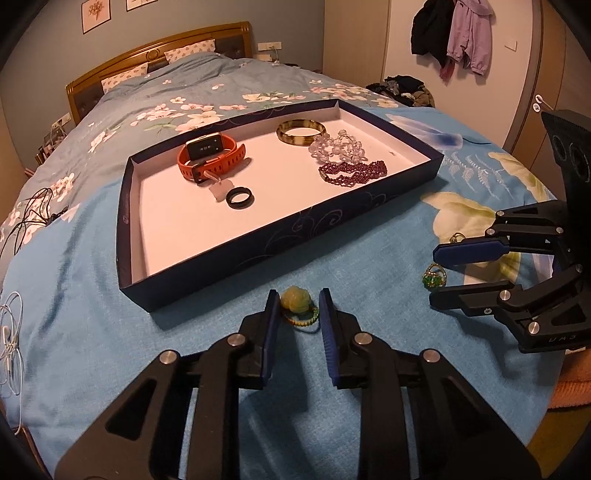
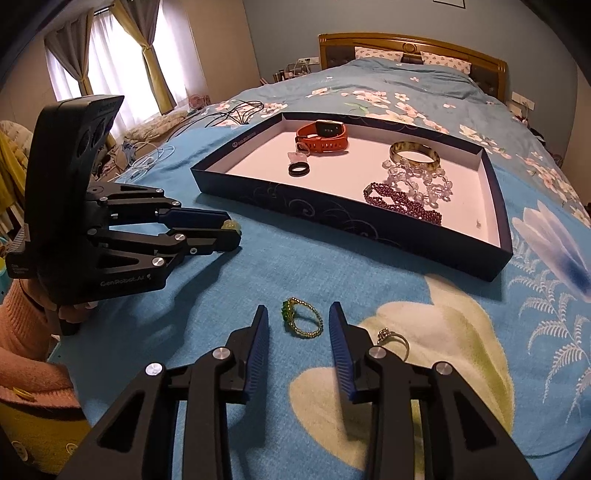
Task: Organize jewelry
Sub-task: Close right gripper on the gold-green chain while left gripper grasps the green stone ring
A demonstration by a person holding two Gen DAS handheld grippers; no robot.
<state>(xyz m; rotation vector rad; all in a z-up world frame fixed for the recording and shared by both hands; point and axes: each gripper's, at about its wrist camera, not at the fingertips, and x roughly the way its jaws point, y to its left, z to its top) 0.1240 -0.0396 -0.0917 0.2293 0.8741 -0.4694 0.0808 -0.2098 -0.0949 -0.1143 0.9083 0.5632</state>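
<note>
A dark blue tray (image 1: 258, 243) (image 2: 332, 218) lies on the bed. It holds an orange watch (image 1: 210, 157) (image 2: 323, 136), a black ring (image 1: 240, 197) (image 2: 298, 170), an amber bangle (image 1: 301, 132) (image 2: 413, 155), clear beads (image 1: 338, 146) (image 2: 421, 181) and purple beads (image 1: 352, 172) (image 2: 402, 203). My left gripper (image 1: 297, 308) (image 2: 231, 230) is open around a pale jade pendant on a beaded cord (image 1: 295, 304), low on the bedspread. My right gripper (image 2: 297, 321) (image 1: 436, 275) is open around a gold ring with a green stone (image 2: 301, 317) (image 1: 434, 277). A silver ring (image 2: 393, 341) lies just right of it.
The blue floral bedspread (image 1: 110, 295) covers the bed. Black cables (image 1: 29, 218) and white earphones (image 1: 11, 332) lie at its left edge. Clothes hang on the wall (image 1: 454, 33). A window with curtains (image 2: 122, 62) is at the far side.
</note>
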